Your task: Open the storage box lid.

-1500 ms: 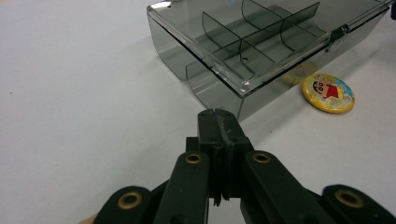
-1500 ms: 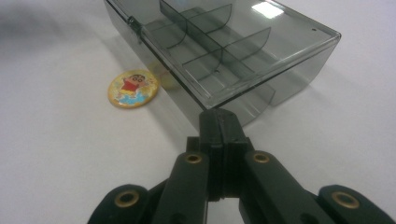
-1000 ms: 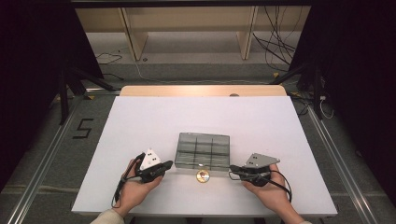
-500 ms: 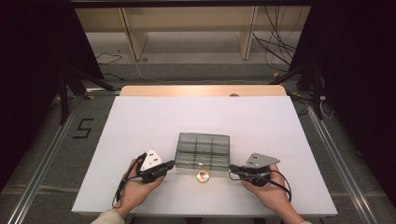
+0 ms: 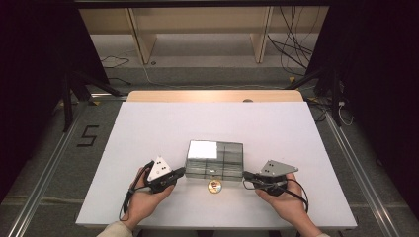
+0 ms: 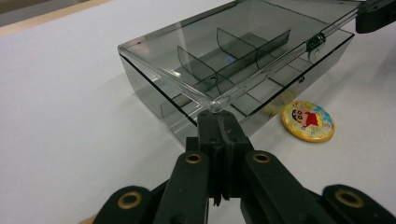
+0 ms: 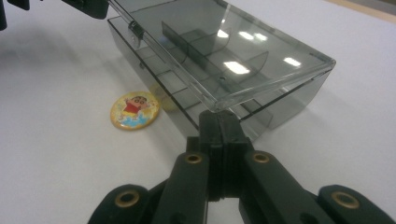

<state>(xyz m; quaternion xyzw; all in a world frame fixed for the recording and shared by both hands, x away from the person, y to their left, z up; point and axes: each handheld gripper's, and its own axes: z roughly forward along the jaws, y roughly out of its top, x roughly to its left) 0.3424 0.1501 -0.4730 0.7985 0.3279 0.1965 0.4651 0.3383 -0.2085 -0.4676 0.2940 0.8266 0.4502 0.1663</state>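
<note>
A smoky clear compartment box (image 5: 216,159) sits near the table's front edge, its lid (image 6: 243,46) raised a little off the base along the near side. My left gripper (image 5: 184,171) is shut, its closed tips (image 6: 218,116) touching under the lid's near left corner. My right gripper (image 5: 245,175) is shut too, its tips (image 7: 219,116) at the lid's (image 7: 224,51) near right corner. A round cartoon badge (image 5: 214,186) lies on the table just in front of the box, between the two grippers; it shows in both gripper views (image 6: 307,121) (image 7: 134,110).
The white table top (image 5: 148,133) spreads wide behind and beside the box. A wooden strip (image 5: 212,96) runs along its far edge. Inside the box, curved and straight dividers (image 6: 233,51) split it into several compartments that look empty.
A bright glare now shows on the lid's far left part, which was plain grey before. Both hands and grippers look unmoved.
</note>
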